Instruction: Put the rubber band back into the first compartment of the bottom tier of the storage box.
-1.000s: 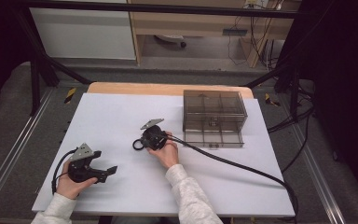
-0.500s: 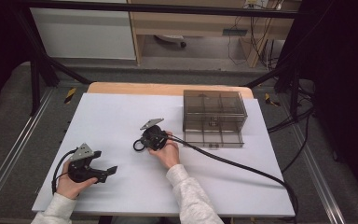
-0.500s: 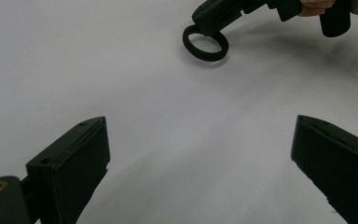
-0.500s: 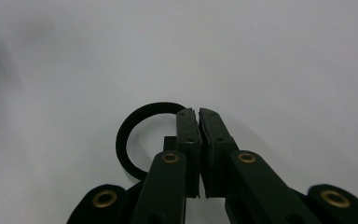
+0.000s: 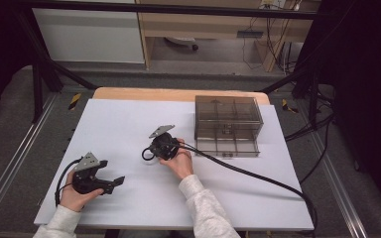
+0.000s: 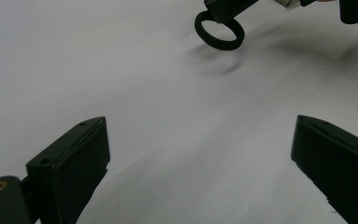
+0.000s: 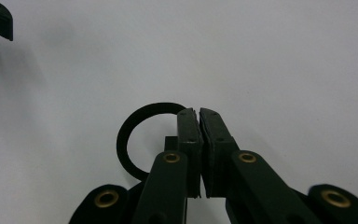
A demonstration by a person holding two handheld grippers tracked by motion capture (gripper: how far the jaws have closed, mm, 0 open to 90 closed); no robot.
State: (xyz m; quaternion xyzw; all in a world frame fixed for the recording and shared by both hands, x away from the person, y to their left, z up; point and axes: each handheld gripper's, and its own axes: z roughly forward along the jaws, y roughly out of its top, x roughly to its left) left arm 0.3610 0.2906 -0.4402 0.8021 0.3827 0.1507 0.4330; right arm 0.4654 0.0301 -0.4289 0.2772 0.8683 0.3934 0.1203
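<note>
Resting near the front edge of the white worktop point(image 5: 129, 124), the left tongs point(image 5: 114, 181) stand wide apart with bare surface between them. Farther in, near the middle, the right tongs point(image 7: 199, 140) are pressed together on the rim of a black ring point(image 7: 135, 126), gripping its band; the ring point(image 5: 148, 154) hangs at their tip just above the worktop and casts a faint shadow. Beyond the right hand point(image 5: 181, 161), toward the far right, sits a smoky transparent drawer box point(image 5: 227, 124), well apart from the ring.
</note>
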